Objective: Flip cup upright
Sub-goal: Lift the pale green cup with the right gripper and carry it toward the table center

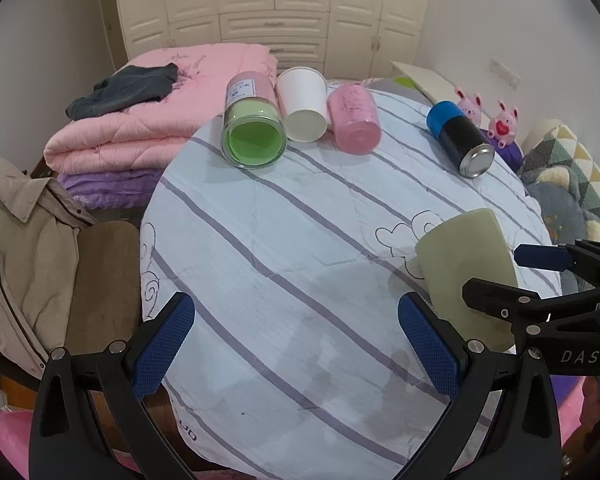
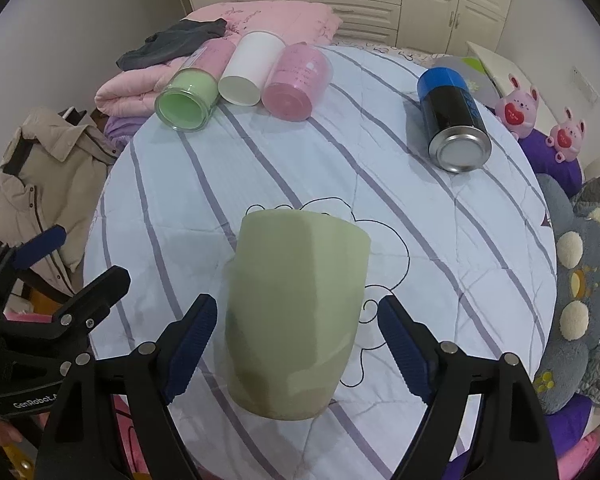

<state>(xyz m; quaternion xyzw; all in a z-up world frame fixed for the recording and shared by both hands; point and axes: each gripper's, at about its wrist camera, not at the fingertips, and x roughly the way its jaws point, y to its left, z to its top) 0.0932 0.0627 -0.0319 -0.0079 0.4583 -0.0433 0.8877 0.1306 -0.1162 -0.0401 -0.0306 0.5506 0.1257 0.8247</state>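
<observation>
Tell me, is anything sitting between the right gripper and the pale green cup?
Nothing visible. The pale green cup lies between the open fingers of the right gripper, with only striped tablecloth around it.

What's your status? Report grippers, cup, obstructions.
Both grippers open: left gripper empty, right gripper straddling the green cup, fingers apart from it. Cup lying on the striped cloth. Nothing blocking.

The round table (image 2: 440,264) has a pale blue cloth with grey stripes. On it lie a green-lidded jar (image 2: 186,100), a white paper cup (image 2: 250,72), a pink jar (image 2: 294,80), a black can with blue cap (image 2: 452,116), and a pale green cup (image 2: 296,312) upside down.
</observation>
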